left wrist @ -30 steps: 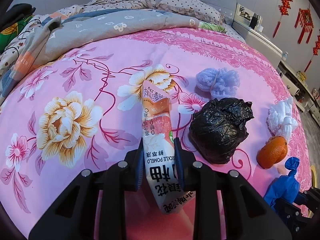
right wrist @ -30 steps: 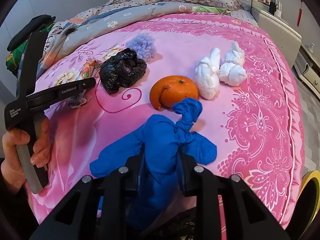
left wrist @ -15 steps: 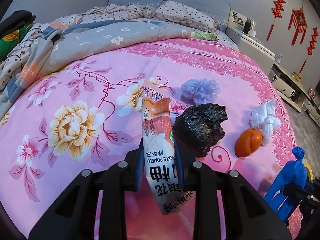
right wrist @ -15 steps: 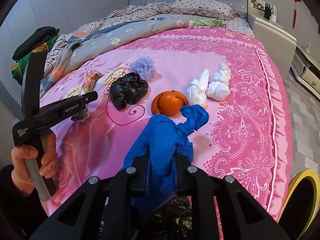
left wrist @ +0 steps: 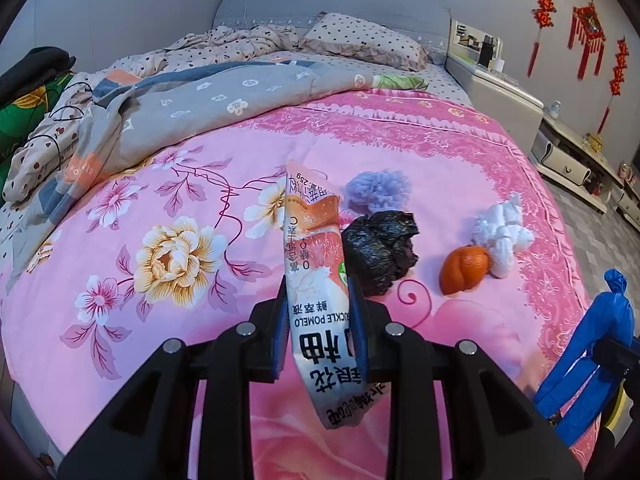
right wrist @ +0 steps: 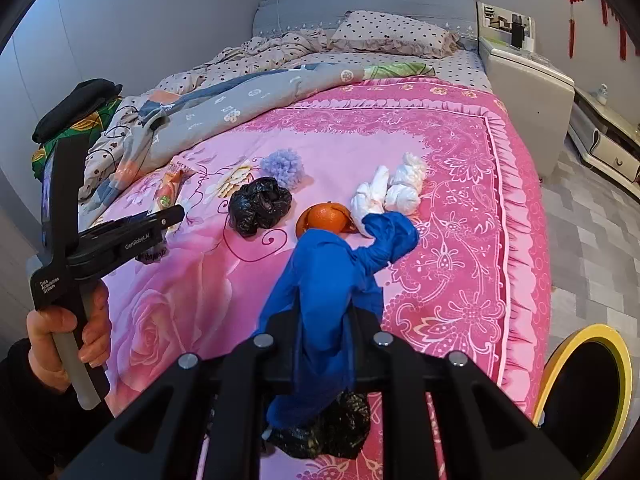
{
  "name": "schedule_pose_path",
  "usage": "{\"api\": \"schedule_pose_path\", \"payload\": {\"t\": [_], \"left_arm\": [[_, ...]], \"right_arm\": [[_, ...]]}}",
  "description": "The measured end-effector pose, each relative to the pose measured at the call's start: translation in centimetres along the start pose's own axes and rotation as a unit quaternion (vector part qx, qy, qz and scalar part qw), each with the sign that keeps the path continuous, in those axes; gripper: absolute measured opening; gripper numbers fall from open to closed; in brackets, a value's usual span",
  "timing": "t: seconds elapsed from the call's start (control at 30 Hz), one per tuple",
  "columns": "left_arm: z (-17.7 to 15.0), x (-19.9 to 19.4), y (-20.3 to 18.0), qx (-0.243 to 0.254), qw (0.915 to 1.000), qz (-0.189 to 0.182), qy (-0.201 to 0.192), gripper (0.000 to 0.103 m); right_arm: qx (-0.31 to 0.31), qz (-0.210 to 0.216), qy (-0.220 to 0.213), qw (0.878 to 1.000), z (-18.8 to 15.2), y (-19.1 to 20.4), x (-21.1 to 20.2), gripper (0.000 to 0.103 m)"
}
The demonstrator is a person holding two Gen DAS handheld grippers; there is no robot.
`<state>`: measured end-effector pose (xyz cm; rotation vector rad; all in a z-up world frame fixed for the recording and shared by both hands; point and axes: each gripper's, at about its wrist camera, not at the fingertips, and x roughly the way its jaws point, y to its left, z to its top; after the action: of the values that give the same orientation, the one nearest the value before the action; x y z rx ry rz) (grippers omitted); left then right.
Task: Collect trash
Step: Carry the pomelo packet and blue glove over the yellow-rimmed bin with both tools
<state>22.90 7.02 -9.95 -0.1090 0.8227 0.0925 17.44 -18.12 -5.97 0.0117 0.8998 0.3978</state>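
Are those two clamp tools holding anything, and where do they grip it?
Yes. The left gripper pinches the snack wrapper around its lower middle. The right gripper pinches the blue glove near its middle.

Snack packet (left wrist: 318, 276), left wrist view: upside-down print reading "UCKLE POMELO", its start hidden by the jaws, large Chinese characters below, and "25g" near the far end. Left gripper (right wrist: 132, 236), right wrist view: "GenRobot.AI" on the side of its finger arm; "Data Acquisition System" on its body above the handle.
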Motion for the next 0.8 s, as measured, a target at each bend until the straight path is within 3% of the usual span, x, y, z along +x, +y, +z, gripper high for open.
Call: {"api": "schedule_pose_path", "payload": {"t": [0.8], "left_arm": [[-0.3, -7.4, -7.8, 0.038, 0.9955, -0.082, -0.028, 0.025]], "right_arm": [[0.039, -0.020, -0.065, 0.997, -1.1, -4.9, -8.7, 0.014]]}}
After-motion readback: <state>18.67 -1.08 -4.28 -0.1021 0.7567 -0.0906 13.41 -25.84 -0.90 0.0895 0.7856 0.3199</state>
